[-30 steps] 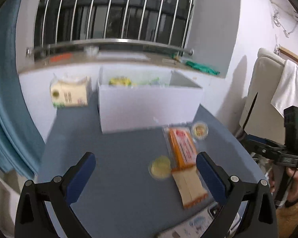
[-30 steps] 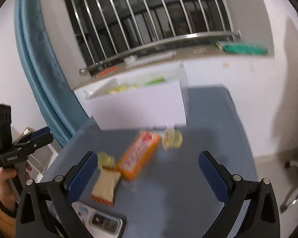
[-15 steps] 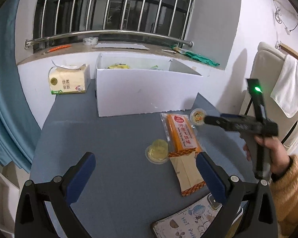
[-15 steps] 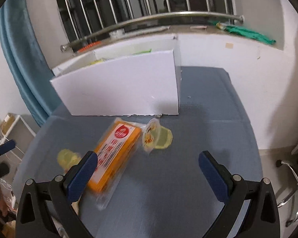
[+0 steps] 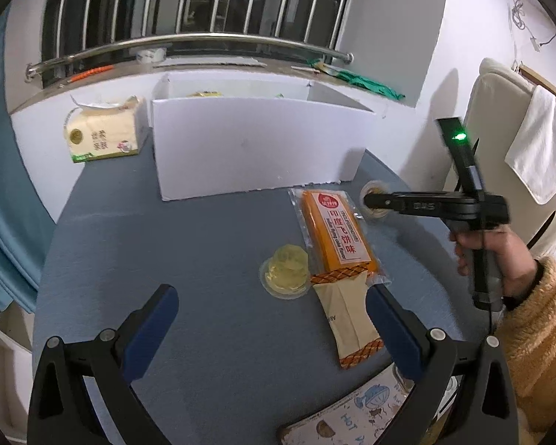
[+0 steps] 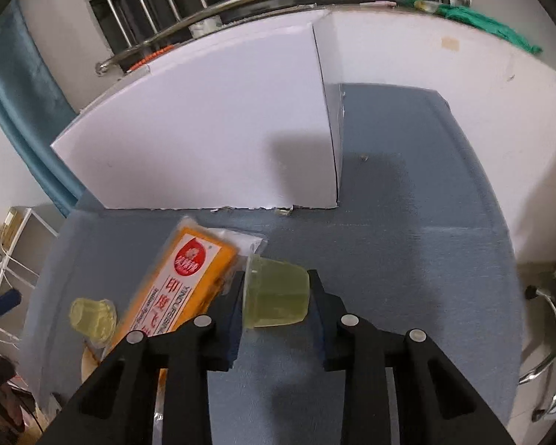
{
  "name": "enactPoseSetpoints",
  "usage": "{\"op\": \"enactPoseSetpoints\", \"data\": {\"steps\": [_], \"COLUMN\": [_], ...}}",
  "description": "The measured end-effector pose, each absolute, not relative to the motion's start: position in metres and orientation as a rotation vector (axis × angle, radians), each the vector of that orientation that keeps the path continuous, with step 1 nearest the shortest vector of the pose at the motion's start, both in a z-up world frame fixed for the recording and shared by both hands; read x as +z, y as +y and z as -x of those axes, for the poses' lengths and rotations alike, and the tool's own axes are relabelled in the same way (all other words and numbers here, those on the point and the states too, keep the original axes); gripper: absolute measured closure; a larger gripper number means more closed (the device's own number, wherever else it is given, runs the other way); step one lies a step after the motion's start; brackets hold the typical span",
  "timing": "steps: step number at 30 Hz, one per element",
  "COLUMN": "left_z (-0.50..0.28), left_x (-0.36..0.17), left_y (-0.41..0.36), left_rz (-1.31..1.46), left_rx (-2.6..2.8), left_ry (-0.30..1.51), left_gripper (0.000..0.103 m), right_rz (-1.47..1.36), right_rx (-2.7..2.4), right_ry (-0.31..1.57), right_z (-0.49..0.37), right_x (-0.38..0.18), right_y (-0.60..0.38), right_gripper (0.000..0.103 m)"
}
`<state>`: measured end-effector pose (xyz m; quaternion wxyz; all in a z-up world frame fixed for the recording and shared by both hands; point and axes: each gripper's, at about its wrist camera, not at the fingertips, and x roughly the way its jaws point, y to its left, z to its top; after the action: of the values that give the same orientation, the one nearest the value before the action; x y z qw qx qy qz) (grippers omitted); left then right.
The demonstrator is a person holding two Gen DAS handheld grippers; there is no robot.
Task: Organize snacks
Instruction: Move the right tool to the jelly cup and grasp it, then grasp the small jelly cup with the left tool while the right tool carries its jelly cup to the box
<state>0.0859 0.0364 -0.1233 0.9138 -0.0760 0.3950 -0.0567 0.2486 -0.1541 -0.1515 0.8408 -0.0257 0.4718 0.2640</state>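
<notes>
Snacks lie mostly loose on the blue-grey cloth-covered table (image 5: pixel 166 244), so the sorting looks to be at an early stage. Furthest left, a soft pack of tissues (image 5: pixel 105 131) sits against the wall, apart from the job. Next to it stands the tall white cardboard box (image 5: pixel 255 148), open at the top, with a few yellow and green wrappers just showing over its far rim; that seems to be where things go, and some are apparently already inside. In front of the box, the left gripper (image 5: pixel 268 319) hangs over the table with its blue-padded fingers spread wide and nothing between them. Just ahead of it sits a pale yellow jelly cup (image 5: pixel 286 269), touching a long orange biscuit packet with a red and white label (image 5: pixel 331 231); a beige wafer packet with an orange lattice edge (image 5: pixel 348 319) lies end-on below that. All three are yet to be moved. Furthest right, the right gripper (image 6: pixel 276 293) has its fingers clamped on a second jelly cup, greenish and lying on its side (image 6: pixel 276 294), just beside the orange packet's corner. Whether it is lifted off the cloth I cannot tell. A printed card (image 5: pixel 352 411) lies at the near edge.
</notes>
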Motion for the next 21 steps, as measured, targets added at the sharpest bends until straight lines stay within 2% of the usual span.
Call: {"op": "enactPoseSetpoints", "data": {"steps": [15, 16, 20, 21], "left_z": [-0.147, -0.149, -0.156, -0.156], "left_x": [-0.149, -0.152, -0.168, -0.169], "left_y": [0.022, 0.024, 0.032, 0.032], "left_rz": [0.078, 0.085, 0.125, 0.113], "left_rx": [-0.104, -0.1, -0.124, -0.126], "left_ry": [0.938, 0.949, 0.999, 0.99], "left_gripper": [0.002, 0.005, 0.033, 0.036], "right_rz": [-0.108, -0.111, -0.116, -0.109], "right_rx": [0.637, 0.636, 0.639, 0.637], "right_ry": [0.82, 0.817, 0.823, 0.824], "right_z": [-0.153, -0.149, -0.139, -0.138], "right_x": [-0.086, -0.085, -0.088, -0.09], "right_y": [-0.2, -0.201, -0.202, -0.201], "right_gripper": [0.07, 0.07, 0.07, 0.07]}}
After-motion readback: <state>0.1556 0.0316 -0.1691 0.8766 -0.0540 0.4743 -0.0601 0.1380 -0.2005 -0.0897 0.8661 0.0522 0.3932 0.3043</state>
